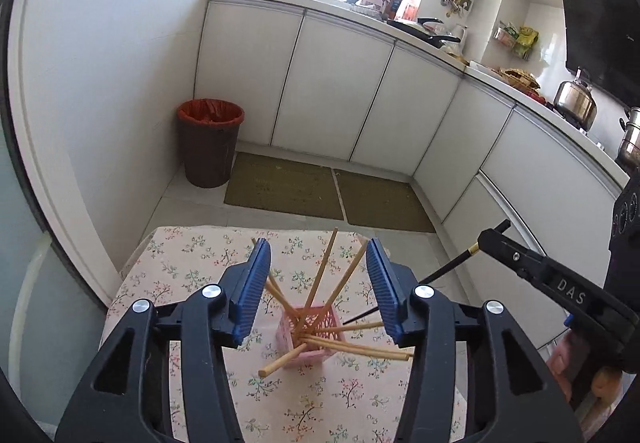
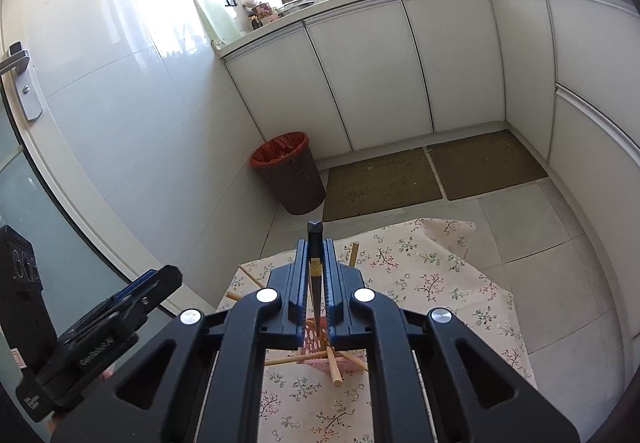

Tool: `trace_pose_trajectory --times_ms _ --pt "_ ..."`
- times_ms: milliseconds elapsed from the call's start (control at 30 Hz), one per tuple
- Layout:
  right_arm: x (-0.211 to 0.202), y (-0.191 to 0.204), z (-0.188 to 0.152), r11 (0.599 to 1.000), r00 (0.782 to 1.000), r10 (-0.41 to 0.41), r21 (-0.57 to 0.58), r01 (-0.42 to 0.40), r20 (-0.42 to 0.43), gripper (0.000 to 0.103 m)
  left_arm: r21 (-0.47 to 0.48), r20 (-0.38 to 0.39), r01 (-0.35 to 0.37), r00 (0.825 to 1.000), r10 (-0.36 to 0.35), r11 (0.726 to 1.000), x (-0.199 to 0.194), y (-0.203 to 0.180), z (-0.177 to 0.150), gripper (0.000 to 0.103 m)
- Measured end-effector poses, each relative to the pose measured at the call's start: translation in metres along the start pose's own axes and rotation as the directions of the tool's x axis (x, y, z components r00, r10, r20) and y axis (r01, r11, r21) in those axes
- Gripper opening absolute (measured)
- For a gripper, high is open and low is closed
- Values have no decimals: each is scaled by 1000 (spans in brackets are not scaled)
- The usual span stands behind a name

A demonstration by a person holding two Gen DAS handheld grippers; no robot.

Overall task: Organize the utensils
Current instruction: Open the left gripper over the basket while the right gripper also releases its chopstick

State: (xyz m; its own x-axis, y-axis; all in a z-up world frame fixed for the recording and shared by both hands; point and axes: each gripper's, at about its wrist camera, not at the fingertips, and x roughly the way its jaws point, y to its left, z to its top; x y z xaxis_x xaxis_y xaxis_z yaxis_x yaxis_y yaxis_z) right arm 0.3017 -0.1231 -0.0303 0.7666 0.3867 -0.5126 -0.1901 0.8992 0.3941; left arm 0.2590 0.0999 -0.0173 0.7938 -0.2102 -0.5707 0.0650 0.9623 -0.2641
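My left claw (image 1: 318, 283) hangs above the small table with its blue pads spread apart and nothing between them; through the gap, just below and ahead of my fingertips, I look straight down onto the pink basket (image 1: 310, 335) standing on the floral tablecloth (image 1: 192, 267). Wooden chopsticks (image 1: 320, 275) fan out of it in every direction, some leaning up toward the far side of my pads, others lying low over its rim toward me and to my right. My right claw (image 2: 316, 283) is pressed together on a black chopstick (image 2: 315, 243), which stands between the ribbed pads with its squared end poking up past the fingertips and its thin end pointing down at the same basket, directly beneath my grip. From the left camera that black stick slants in from my right, its gold band just outside the other claw's tip, its lower part passing behind my right pad. Beyond the table, well ahead of both claws, a brown bin (image 1: 210, 143) with a red liner stands against the wall beside two green floor mats (image 1: 328, 191).
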Motion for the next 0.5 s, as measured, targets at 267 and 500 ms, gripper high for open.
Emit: trace_pose_trajectory --times_ms 267,500 --pt "-52 -5 -11 996 996 81 35 -82 29 7 98 -331 18 943 15 995 0 -4 -103 78" --pt "-101 -25 -39 993 996 85 84 -87 27 7 226 -537 60 841 73 972 17 -20 -201 78"
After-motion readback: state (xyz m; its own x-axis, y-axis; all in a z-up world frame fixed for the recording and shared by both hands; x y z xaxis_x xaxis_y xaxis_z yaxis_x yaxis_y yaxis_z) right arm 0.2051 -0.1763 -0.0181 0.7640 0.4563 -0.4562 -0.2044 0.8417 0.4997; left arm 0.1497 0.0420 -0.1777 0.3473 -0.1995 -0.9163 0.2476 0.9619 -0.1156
